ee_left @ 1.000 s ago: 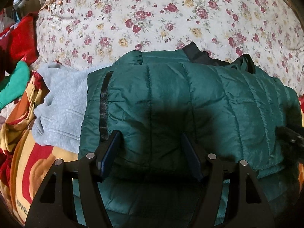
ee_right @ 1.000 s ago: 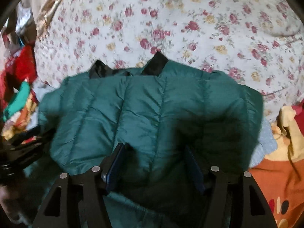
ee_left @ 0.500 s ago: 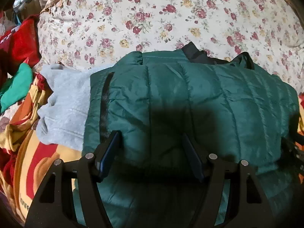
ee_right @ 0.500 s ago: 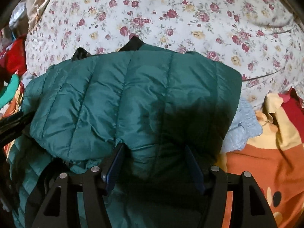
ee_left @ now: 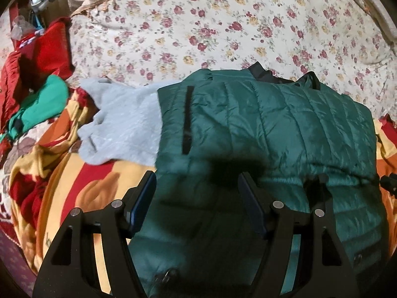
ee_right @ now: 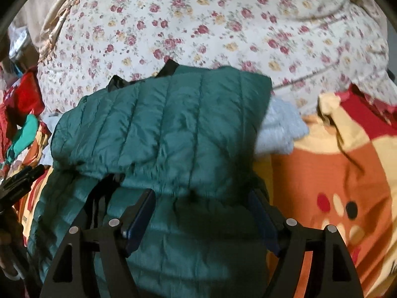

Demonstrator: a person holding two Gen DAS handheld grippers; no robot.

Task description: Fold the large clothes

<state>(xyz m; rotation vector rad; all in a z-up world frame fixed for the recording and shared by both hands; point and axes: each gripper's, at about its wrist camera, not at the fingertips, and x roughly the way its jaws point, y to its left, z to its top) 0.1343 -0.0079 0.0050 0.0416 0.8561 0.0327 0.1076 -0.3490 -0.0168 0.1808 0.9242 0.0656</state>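
A dark green quilted jacket [ee_left: 273, 129] lies folded over on itself on the bed, black collar at the far side. My left gripper [ee_left: 197, 186] hangs open over the jacket's near lower layer, just short of the folded edge, and its pads do not press the fabric. In the right wrist view the same jacket [ee_right: 173, 124] fills the middle. My right gripper [ee_right: 201, 198] is opening its jaws, with the folded hem lying between the fingertips. The left gripper [ee_right: 22, 181] shows at that view's left edge, and the right gripper [ee_left: 389, 183] at the left wrist view's right edge.
A grey sweater [ee_left: 124, 129] sticks out from under the jacket on the left, and a pale blue garment [ee_right: 280, 129] on the right. Beyond lies a floral sheet [ee_left: 198, 24]. An orange and yellow blanket [ee_right: 335, 173] covers the near bed. Red cloth [ee_left: 47, 49] and green cloth [ee_left: 39, 106] pile up far left.
Both grippers have drawn back toward the near side and apart, so the folded edge now lies at or beyond their fingertips. The right gripper's jaws stand wider than before.
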